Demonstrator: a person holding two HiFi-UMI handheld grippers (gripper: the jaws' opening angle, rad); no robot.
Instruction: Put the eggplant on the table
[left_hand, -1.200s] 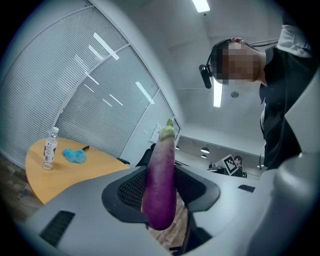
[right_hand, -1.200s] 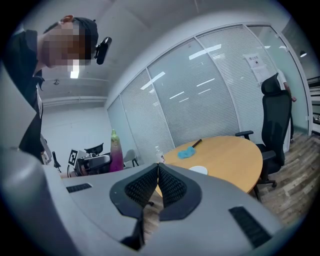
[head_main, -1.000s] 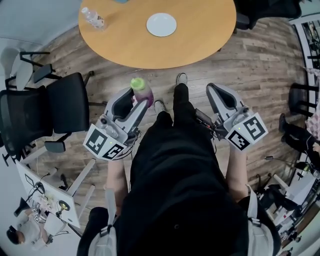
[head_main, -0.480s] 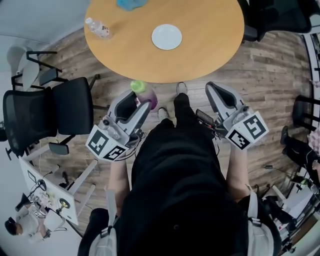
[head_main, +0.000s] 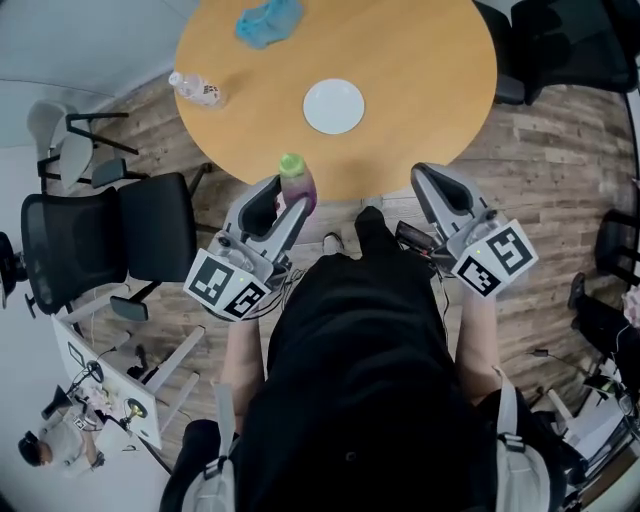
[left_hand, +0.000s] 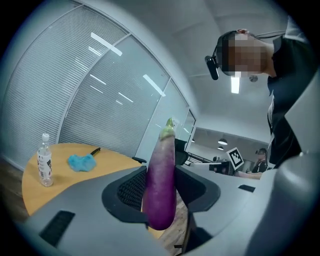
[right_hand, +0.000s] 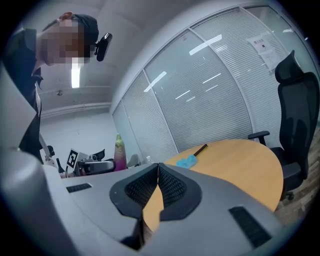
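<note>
My left tool (head_main: 283, 203) is clamped on the eggplant (head_main: 297, 184), holding it upright at the bench's (head_main: 420, 60) near edge. My right tool (head_main: 438, 182), jaws together and empty, hovers beside that edge.

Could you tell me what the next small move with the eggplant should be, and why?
Probably carry the left hand-held gripper forward over the table. It holds the eggplant upright between its jaws, just at the table's near edge, and bare wood lies ahead, short of the white plate.
</note>
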